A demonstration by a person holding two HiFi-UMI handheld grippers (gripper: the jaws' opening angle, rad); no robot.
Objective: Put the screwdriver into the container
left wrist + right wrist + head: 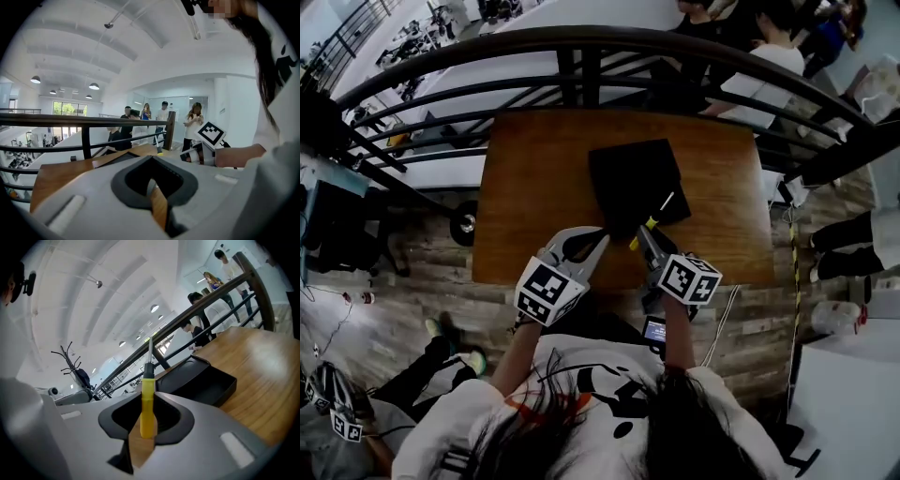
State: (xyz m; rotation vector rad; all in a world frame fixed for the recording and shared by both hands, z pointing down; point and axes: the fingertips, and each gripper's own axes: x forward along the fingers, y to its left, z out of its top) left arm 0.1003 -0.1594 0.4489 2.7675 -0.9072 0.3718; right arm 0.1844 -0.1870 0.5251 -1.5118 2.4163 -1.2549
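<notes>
A: Right hand-held gripper (148, 427), as I hold it: clenched on the yellow handle of the screwdriver (148, 399), shaft pointing forward, away from me. Which step is this?

B: The carry, I judge. The tool appears to be held off the tabletop (534, 187). In the head view its shaft lies over the near right part of the black container (630, 178), but it is gripped, not deposited.

A: And my left hand-held gripper (598, 240)?

B: Jaws drawn together on nothing, just beside the container's near edge. I see no part for it in this step.

A: Next move, then?

B: I would bring the right hand over the middle of the open container, lower until the shaft sits below the rim, and only then release. The walls look low, so a tilted drop might let the screwdriver roll out.
</notes>
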